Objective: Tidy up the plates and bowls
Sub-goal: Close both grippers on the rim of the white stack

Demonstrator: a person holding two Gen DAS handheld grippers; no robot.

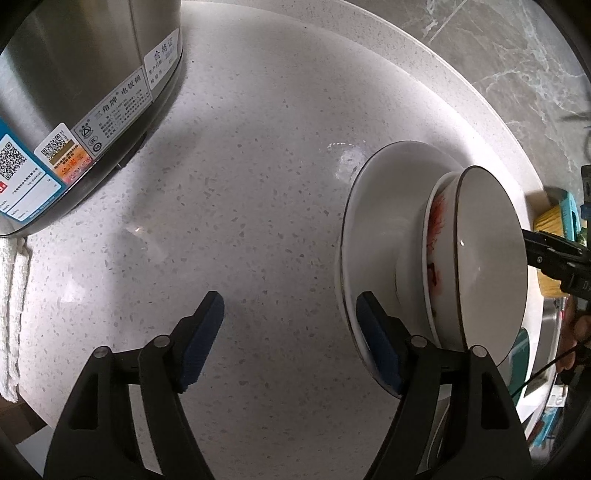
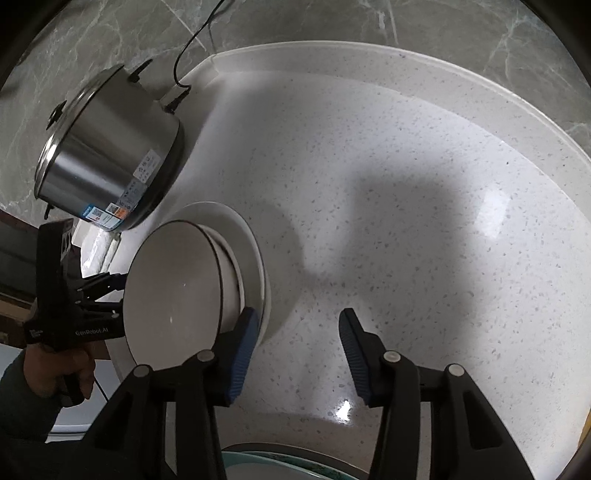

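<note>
A stack stands on the speckled white counter (image 1: 258, 166): a white plate (image 1: 384, 206) at the bottom, a bowl with a red pattern (image 1: 437, 240) on it, and a dark-rimmed white bowl (image 1: 491, 258) nested on top. The stack also shows in the right wrist view, with the plate (image 2: 255, 258) and top bowl (image 2: 173, 280). My left gripper (image 1: 291, 332) is open and empty, its right finger just beside the plate's rim. My right gripper (image 2: 299, 350) is open and empty, its left finger next to the stack. The right gripper's tip (image 1: 550, 251) shows behind the top bowl.
A steel rice cooker (image 2: 110, 162) with labels and a power cord stands at the counter's back corner, also in the left wrist view (image 1: 74, 92). A white cloth (image 1: 13, 314) lies beside it. A teal dish (image 2: 280, 465) sits at the near edge. A marbled wall (image 2: 332, 18) backs the counter.
</note>
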